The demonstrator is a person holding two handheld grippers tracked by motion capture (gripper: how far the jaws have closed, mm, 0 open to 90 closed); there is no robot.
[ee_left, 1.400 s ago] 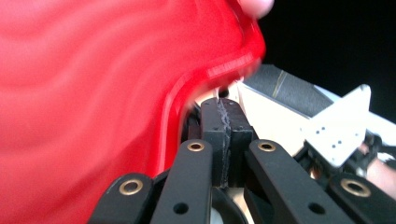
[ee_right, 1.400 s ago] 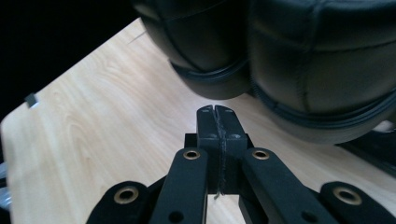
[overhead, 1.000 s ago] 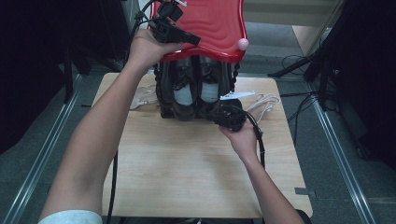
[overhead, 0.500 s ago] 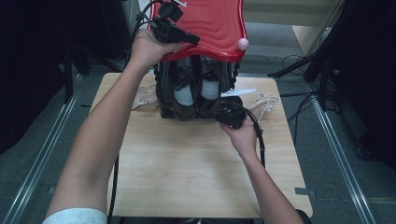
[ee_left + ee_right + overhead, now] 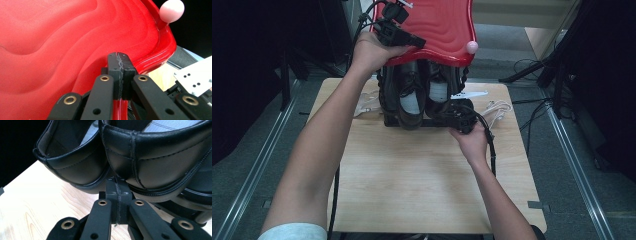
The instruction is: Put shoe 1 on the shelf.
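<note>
A red wavy lid [image 5: 437,25] with a pink ball knob [image 5: 472,47] is tilted up at the table's far edge. My left gripper [image 5: 418,44] is shut on its near rim; in the left gripper view the jaws [image 5: 120,60] pinch the red lid's edge [image 5: 62,45]. Under the lid a pair of black leather shoes [image 5: 409,97] stands heels toward me in a black holder. My right gripper [image 5: 458,117] is shut, with nothing visible between its jaws. Its tip [image 5: 117,185] sits low between the two shoes' heels [image 5: 75,162], touching or nearly touching them.
The wooden table [image 5: 412,175] stretches toward me from the shoes. White cords [image 5: 498,109] lie at the back right and a white piece [image 5: 472,94] beside the holder. Metal rails run along both sides of the table, and black cables trail on the floor at the right.
</note>
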